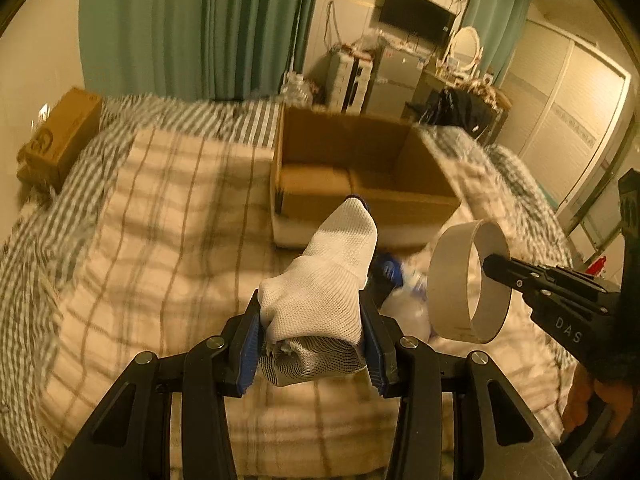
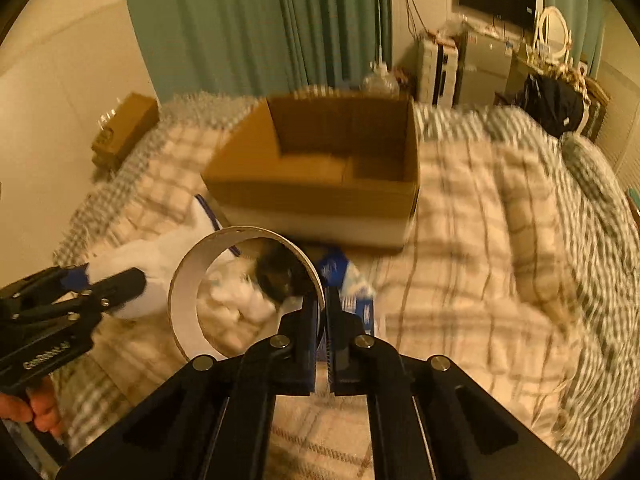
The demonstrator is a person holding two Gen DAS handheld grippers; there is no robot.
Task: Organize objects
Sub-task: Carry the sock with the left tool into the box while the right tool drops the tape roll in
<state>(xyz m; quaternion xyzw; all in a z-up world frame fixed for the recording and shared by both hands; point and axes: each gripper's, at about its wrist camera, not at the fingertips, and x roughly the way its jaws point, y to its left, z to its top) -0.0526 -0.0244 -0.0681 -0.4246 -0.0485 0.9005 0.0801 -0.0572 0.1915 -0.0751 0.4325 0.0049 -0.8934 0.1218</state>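
My left gripper (image 1: 314,344) is shut on a rolled white sock (image 1: 320,292) with a blue toe, held above the checked bedspread (image 1: 160,220). My right gripper (image 2: 323,312) is shut on the wall of a white cardboard ring (image 2: 192,280), which hangs to its left; the same ring (image 1: 452,280) and right gripper (image 1: 490,266) show at the right of the left wrist view. An open cardboard box (image 1: 360,184) sits on the bed just beyond both grippers, also the box (image 2: 320,188) in the right wrist view. The left gripper (image 2: 116,280) with its sock (image 2: 140,256) appears at the left there.
A blue-and-white packet (image 2: 352,284) and crumpled clear plastic (image 2: 236,296) lie on the bed in front of the box. A small brown box (image 1: 60,136) rests at the bed's far left. Green curtains (image 1: 192,24), a dark screen (image 1: 416,14) and cluttered shelves (image 1: 384,76) stand behind.
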